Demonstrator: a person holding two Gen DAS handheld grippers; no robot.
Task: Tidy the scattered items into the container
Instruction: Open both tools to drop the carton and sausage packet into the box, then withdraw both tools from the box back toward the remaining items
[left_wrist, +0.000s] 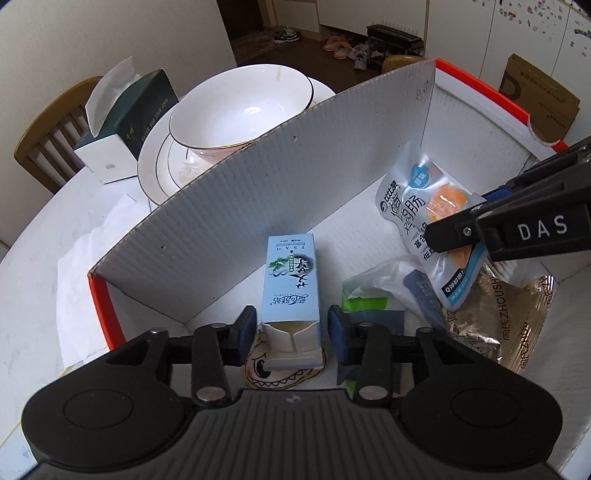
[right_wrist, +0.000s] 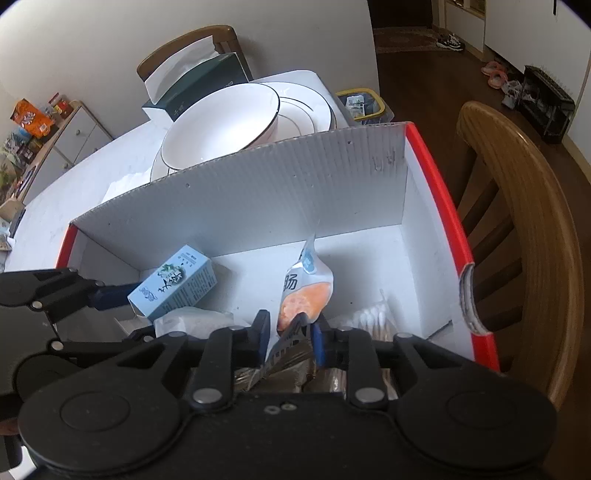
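Observation:
A white cardboard box with red edges (left_wrist: 258, 177) (right_wrist: 258, 192) stands on the table. My left gripper (left_wrist: 291, 328) is inside it, its pads either side of a light blue carton (left_wrist: 291, 288) (right_wrist: 177, 284) with small gaps, so it looks open. My right gripper (right_wrist: 290, 334) is shut on a silver sausage packet with an orange window (right_wrist: 306, 291) (left_wrist: 424, 199), held upright in the box. A silver foil bag (left_wrist: 506, 317), a green tissue pack (left_wrist: 365, 299) and cotton swabs (right_wrist: 373, 317) lie on the box floor.
A white bowl (left_wrist: 243, 107) (right_wrist: 221, 122) on stacked plates (left_wrist: 159, 173) stands behind the box, with a dark green tissue box (left_wrist: 129, 122) beside it. A wooden chair (right_wrist: 524, 229) stands to the right of the box. A cartoon sticker (left_wrist: 273, 373) lies under the carton.

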